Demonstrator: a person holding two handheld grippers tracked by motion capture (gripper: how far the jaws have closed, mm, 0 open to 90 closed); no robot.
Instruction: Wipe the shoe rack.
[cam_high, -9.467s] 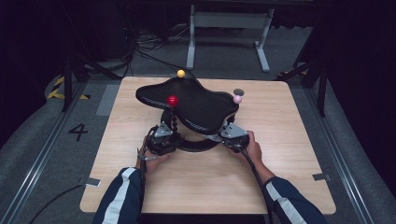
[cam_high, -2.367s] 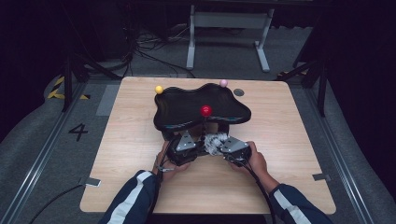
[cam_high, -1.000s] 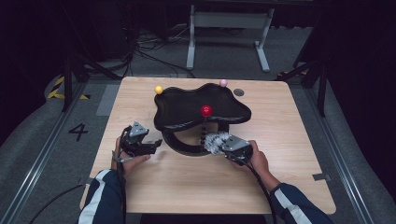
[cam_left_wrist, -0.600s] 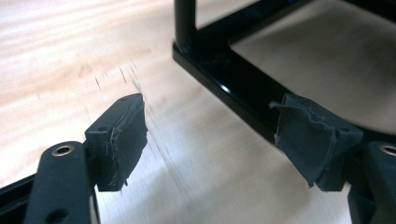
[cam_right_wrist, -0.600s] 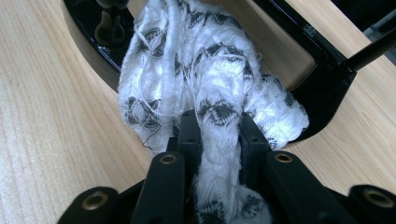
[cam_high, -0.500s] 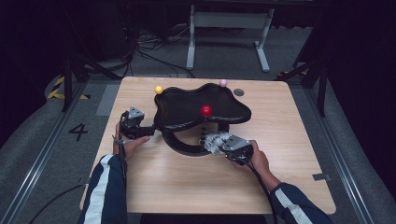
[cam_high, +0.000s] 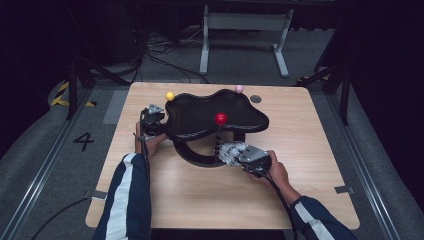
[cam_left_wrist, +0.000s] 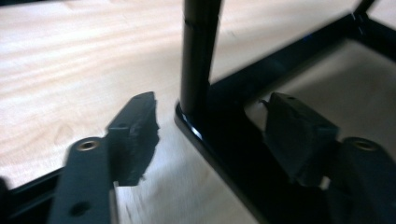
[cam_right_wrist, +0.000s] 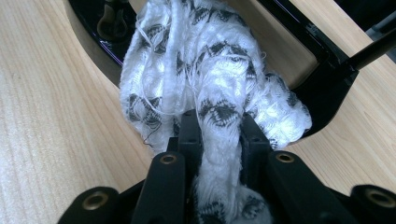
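1. I am holding the white-and-grey cloth (cam_right_wrist: 205, 88) pinched between the nearly closed jaws of the right gripper (cam_high: 239, 155), at the near edge of the black stand's base (cam_high: 200, 156), just below the post that carries the red ball (cam_high: 220, 118). The cloth is bunched against the base rim, so I judge I am wiping it.
2. I am bringing the left gripper (cam_left_wrist: 210, 135) to the stand's far-left side, beside its black wavy top (cam_high: 210, 112). A second ago it was off to the left of the stand, and shortly before that it sat close to the right gripper at the near edge; now its jaws are standing wide apart around an upright black leg (cam_left_wrist: 198, 56), gripping nothing yet.
3. That shift suggests I am about to steady the stand from the left while the cloth works along the base.
4. The yellow ball (cam_high: 170, 95) and pink ball (cam_high: 239, 88) are sitting at the stand's far edge on the wooden table (cam_high: 310, 175).
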